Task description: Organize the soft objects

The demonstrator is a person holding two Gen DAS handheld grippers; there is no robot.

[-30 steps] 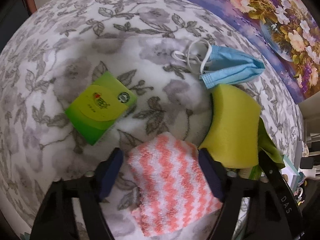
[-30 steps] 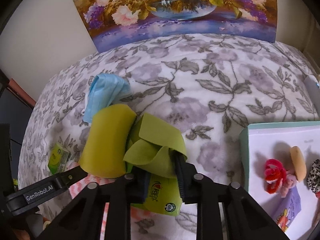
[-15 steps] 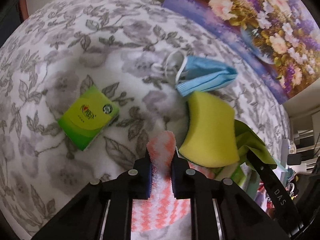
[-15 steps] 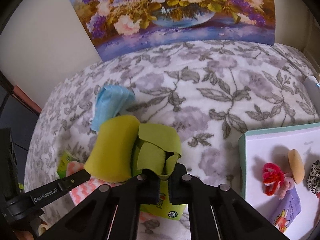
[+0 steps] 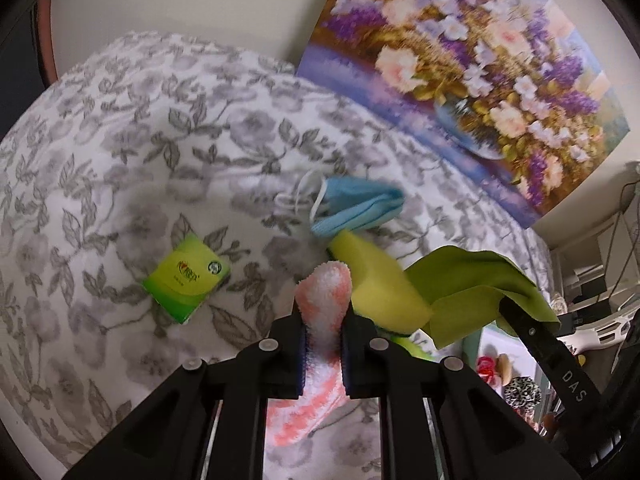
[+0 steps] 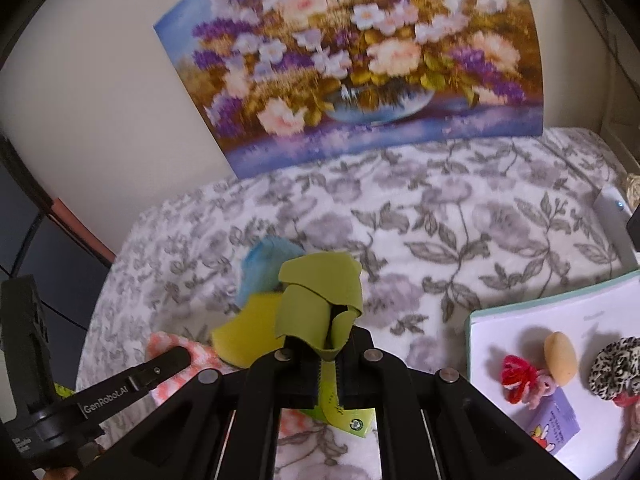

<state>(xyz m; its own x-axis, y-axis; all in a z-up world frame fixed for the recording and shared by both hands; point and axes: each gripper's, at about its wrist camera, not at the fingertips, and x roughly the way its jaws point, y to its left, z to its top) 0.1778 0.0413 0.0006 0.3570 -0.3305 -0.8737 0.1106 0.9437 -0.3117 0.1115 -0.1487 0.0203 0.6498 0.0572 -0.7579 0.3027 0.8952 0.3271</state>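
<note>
My left gripper (image 5: 323, 322) is shut on a pink-and-white striped fuzzy cloth (image 5: 326, 304), which hangs lifted off the bedspread. My right gripper (image 6: 329, 346) is shut on a folded green cloth (image 6: 320, 292), also lifted; that green cloth (image 5: 472, 284) shows at the right of the left wrist view. Beside both lies a yellow sponge (image 5: 376, 280), and the yellow sponge (image 6: 250, 332) shows left of the right gripper. A blue face mask (image 5: 356, 208) with white loops lies just beyond it on the spread.
A green tissue pack (image 5: 186, 280) lies left on the floral bedspread (image 5: 120, 152). A second green pack (image 6: 348, 420) sits under the right gripper. A white tray (image 6: 520, 320) at right holds hair ties and small toys. A flower painting (image 6: 360, 60) leans against the wall.
The left jaws closed on the striped cloth and the right jaws on the green cloth. Both grippers then rose, lifting the cloths, and tilted up so more wall and painting show.
</note>
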